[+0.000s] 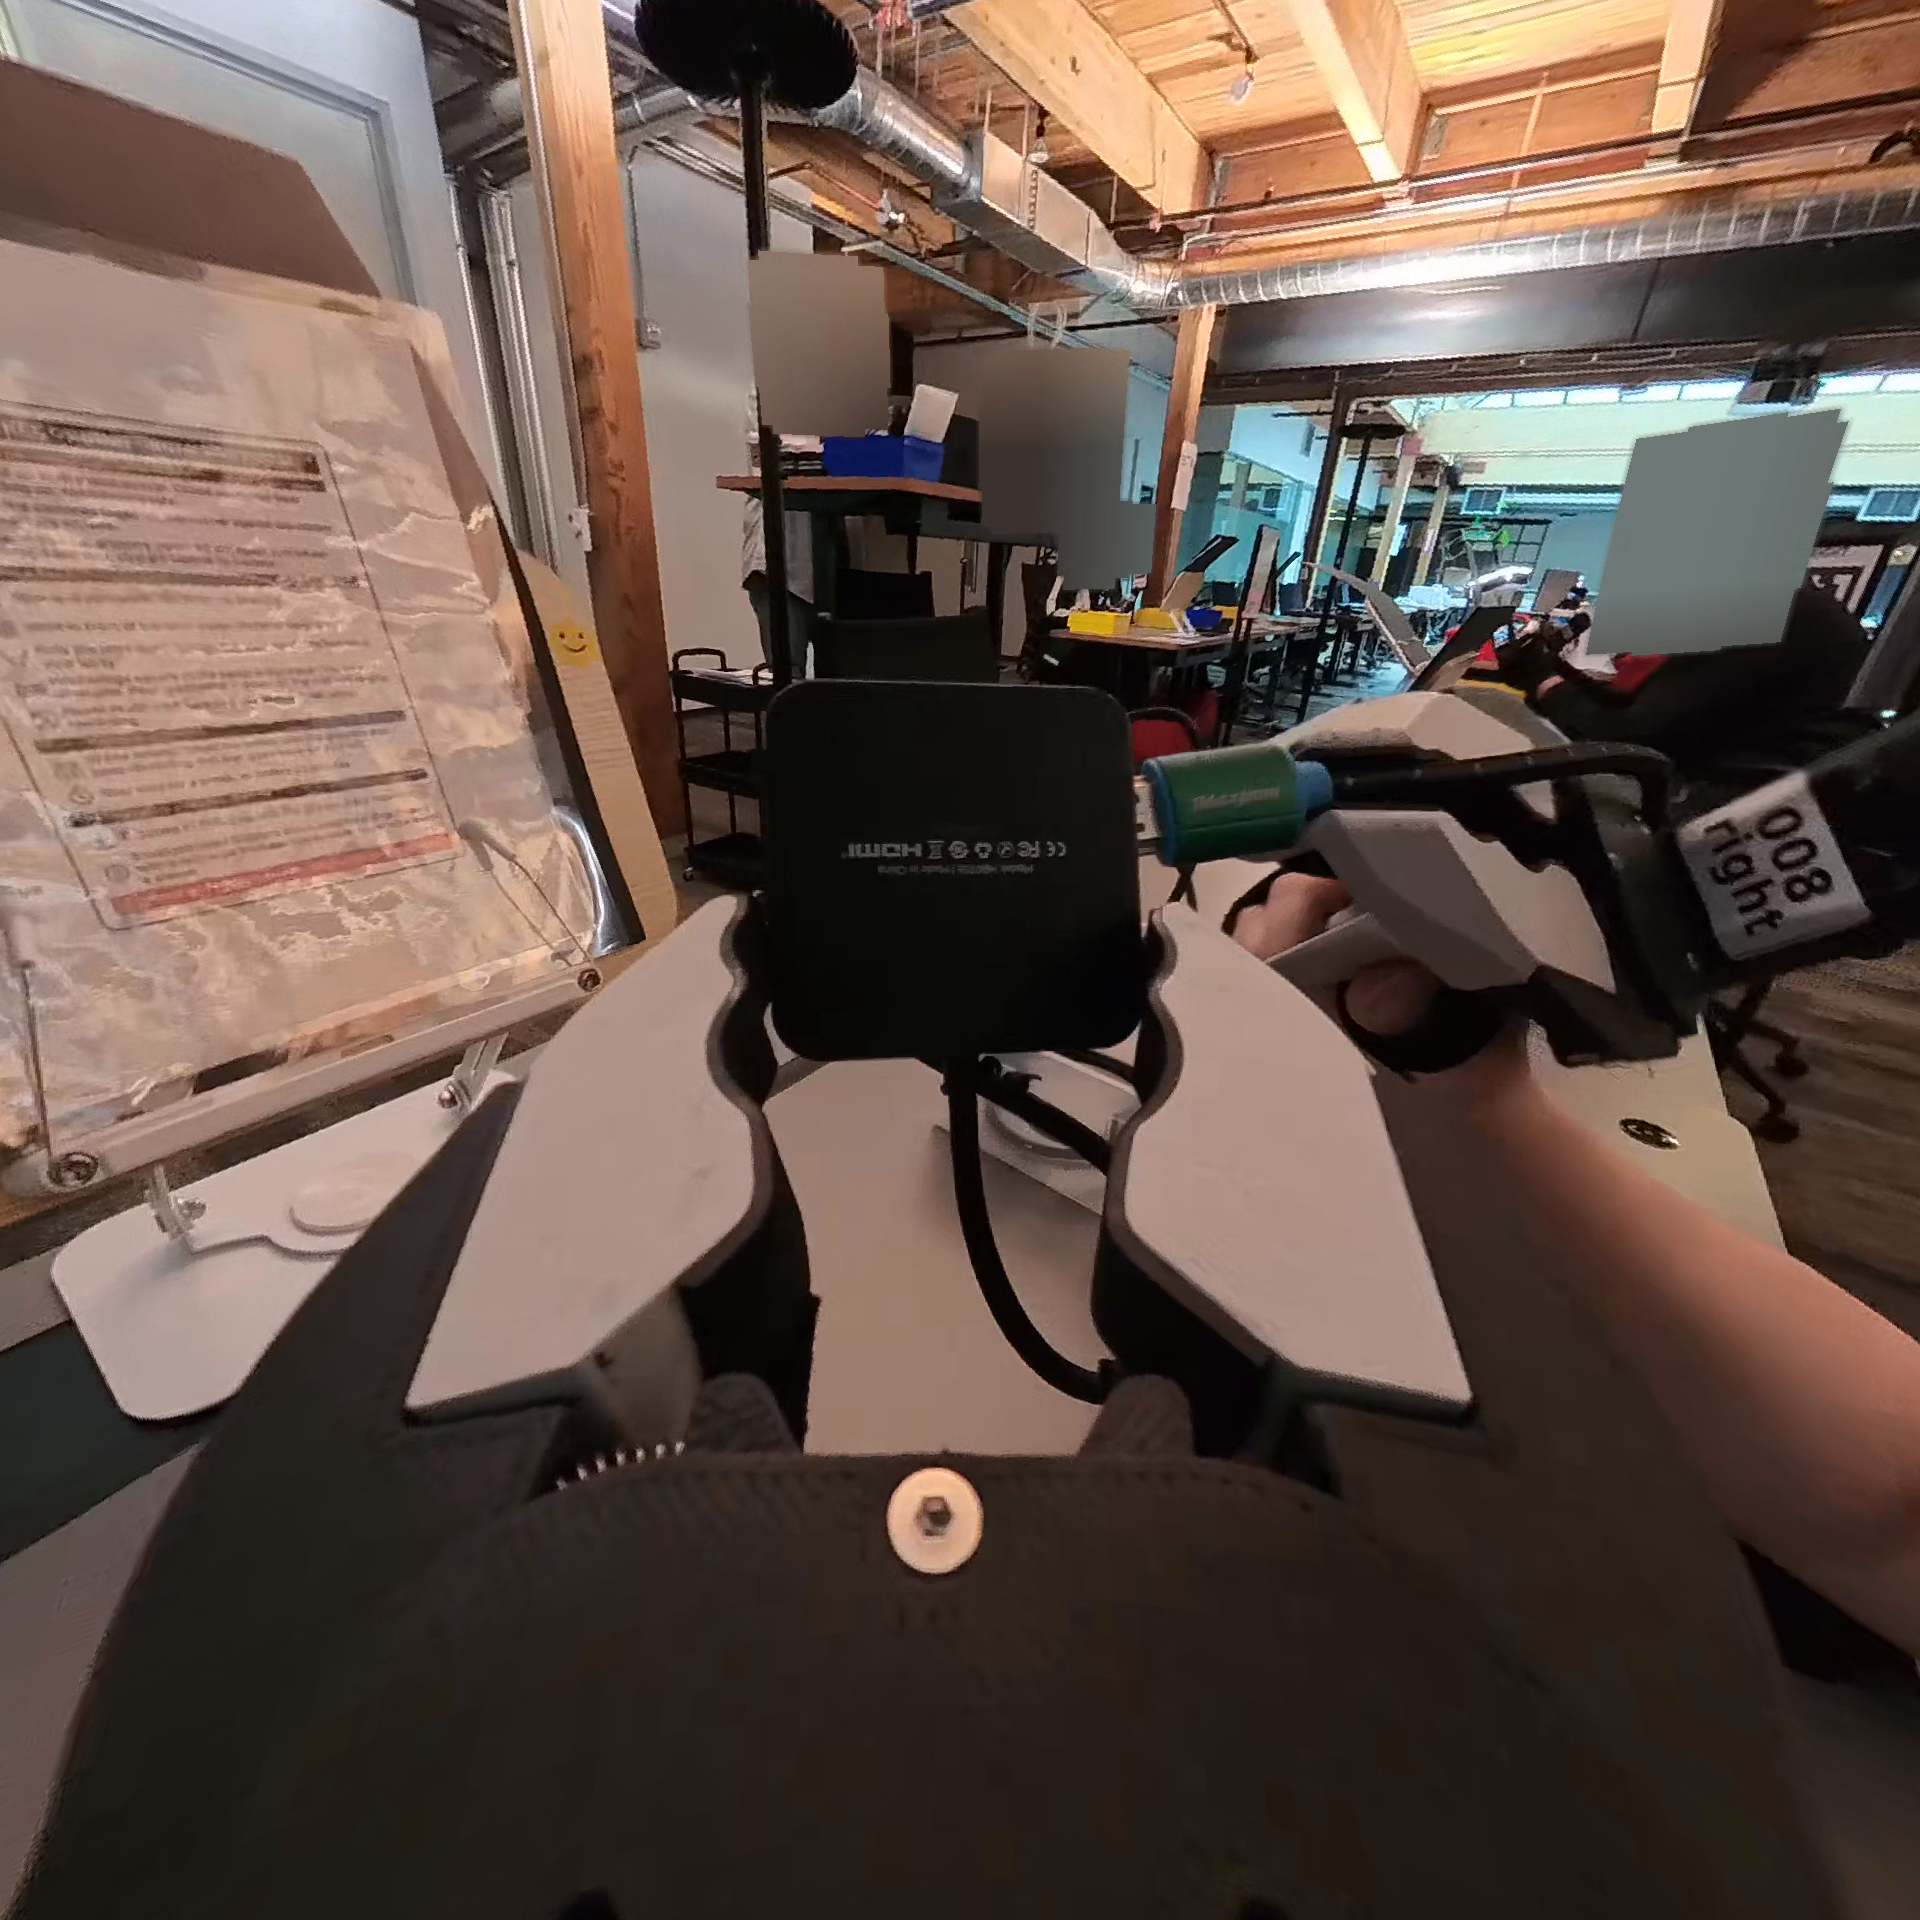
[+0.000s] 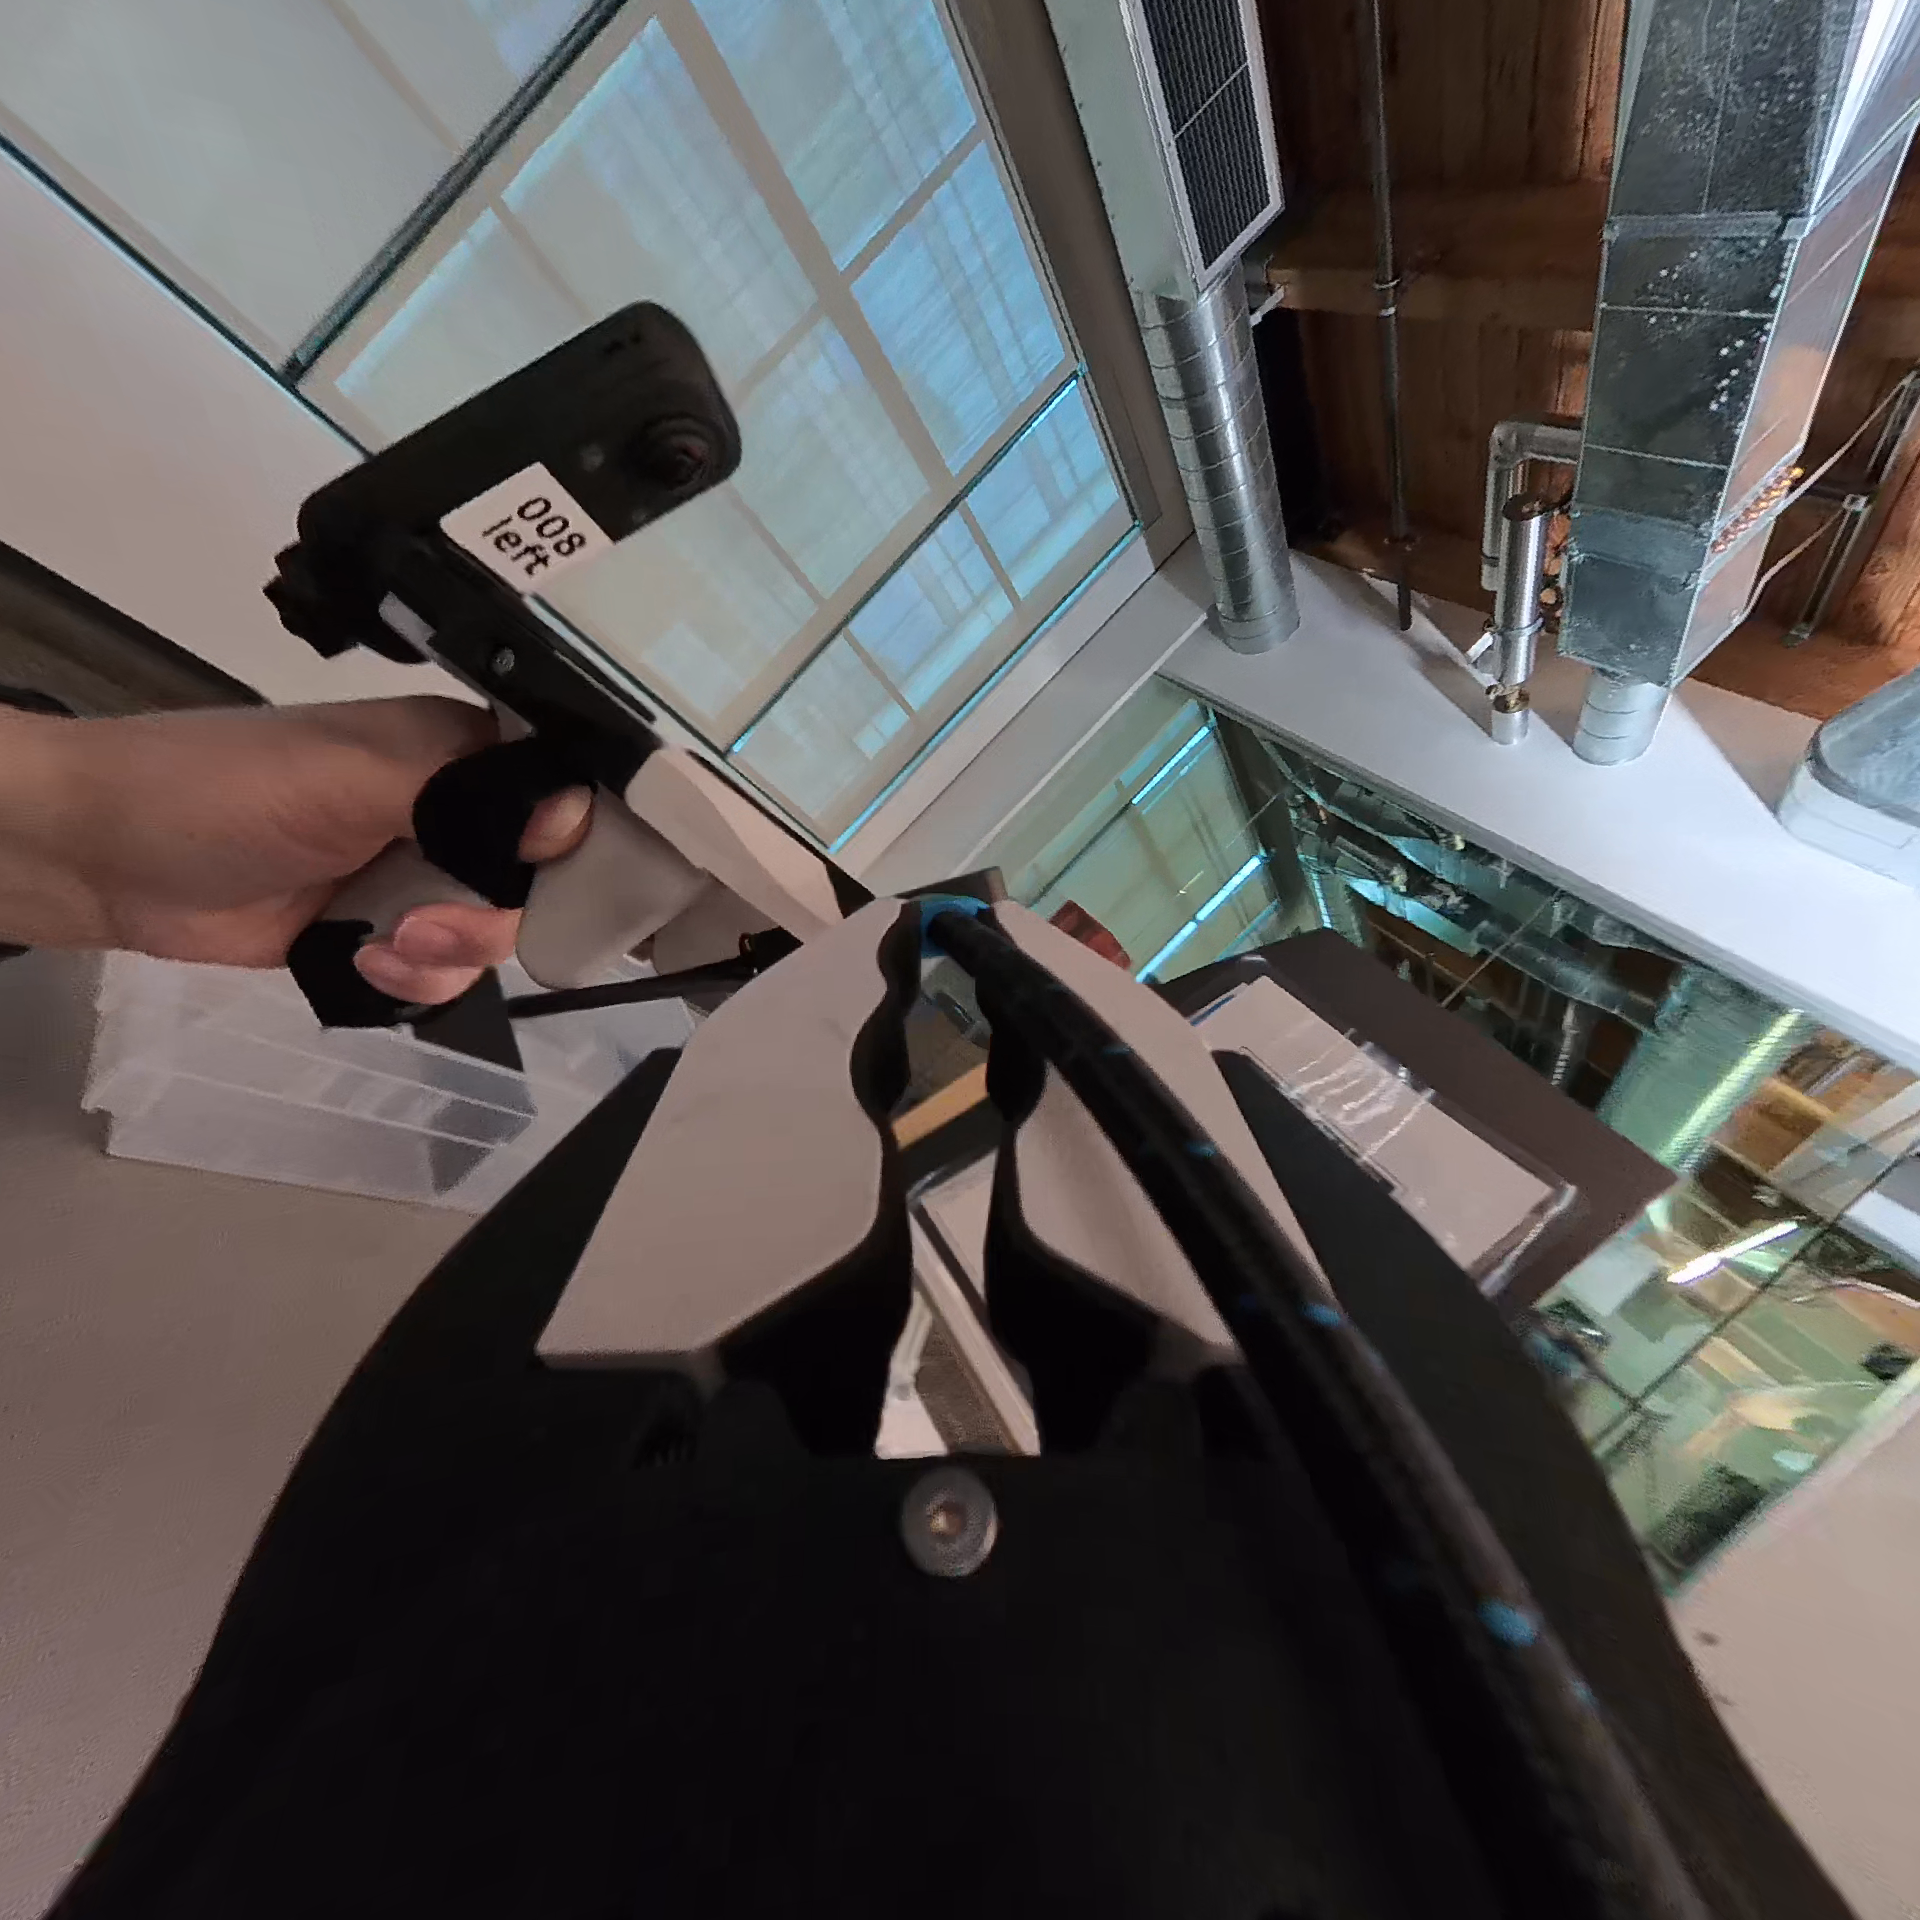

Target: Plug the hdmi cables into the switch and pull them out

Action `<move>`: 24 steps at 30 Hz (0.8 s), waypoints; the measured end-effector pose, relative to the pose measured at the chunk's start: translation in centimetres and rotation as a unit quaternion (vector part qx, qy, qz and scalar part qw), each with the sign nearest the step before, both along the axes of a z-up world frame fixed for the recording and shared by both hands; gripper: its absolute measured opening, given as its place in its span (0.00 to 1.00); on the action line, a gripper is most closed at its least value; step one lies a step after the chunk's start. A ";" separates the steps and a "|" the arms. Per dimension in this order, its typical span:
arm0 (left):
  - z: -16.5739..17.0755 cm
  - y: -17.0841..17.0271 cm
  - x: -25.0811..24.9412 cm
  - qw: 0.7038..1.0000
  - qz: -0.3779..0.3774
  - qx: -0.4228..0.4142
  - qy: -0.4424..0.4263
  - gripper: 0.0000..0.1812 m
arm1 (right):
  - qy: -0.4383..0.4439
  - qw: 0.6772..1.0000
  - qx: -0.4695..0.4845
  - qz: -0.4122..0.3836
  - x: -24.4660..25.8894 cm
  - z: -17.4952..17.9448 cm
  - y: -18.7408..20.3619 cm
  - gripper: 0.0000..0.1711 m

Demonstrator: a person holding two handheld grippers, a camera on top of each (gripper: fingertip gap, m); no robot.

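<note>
1. One black square HDMI switch (image 1: 945,868) is in view, and one HDMI plug with a green body and blue collar (image 1: 1231,808). One black cable (image 1: 1013,1278) already hangs from the switch's lower edge, down toward the white desk (image 1: 873,1299).
2. There are two grippers. The left gripper (image 1: 940,977) holds the switch upright above the desk, its jaws closed on the switch's lower side edges.
3. The right gripper (image 1: 1340,810) comes in from the right, level, gripped by a hand (image 1: 1371,997) in a black fingerless glove. Its jaws are clamped on the plug.
4. The plug's long axis lies horizontal; its metal tip points left at the switch's right edge, just beside it. Whether it touches cannot be told.
5. In the right wrist view, the braided black cable (image 2: 1122,1101) runs back along the right-hand finger (image 2: 1101,1091), blue collar (image 2: 951,914) at the tips.
6. A clear acrylic sign stand (image 1: 239,727) stands on the left.
</note>
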State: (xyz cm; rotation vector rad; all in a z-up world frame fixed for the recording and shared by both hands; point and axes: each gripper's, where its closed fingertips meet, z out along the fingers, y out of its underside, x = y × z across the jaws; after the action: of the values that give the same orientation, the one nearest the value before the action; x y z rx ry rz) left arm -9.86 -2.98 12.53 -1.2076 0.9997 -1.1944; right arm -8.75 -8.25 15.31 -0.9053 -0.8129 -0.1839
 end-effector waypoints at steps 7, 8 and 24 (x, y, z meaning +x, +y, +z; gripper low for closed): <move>0.9 -0.8 -0.5 1.000 0.014 0.022 -0.002 0.38 | 0.001 1.000 0.029 -0.005 -0.4 0.5 -0.5 0.06; 1.0 -0.9 -0.6 1.000 0.017 0.024 -0.003 0.38 | 0.006 0.999 0.035 -0.004 -0.5 0.5 -0.6 0.06; 2.5 -3.9 -1.1 0.990 0.028 0.133 0.027 0.38 | 0.056 0.993 0.035 0.101 0.3 1.9 -2.8 0.06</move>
State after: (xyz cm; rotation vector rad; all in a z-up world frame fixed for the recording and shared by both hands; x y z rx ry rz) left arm -10.96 -6.85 15.02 -1.0536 1.1198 -0.9536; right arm -8.41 -11.03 17.20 -0.7550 -0.7837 0.0154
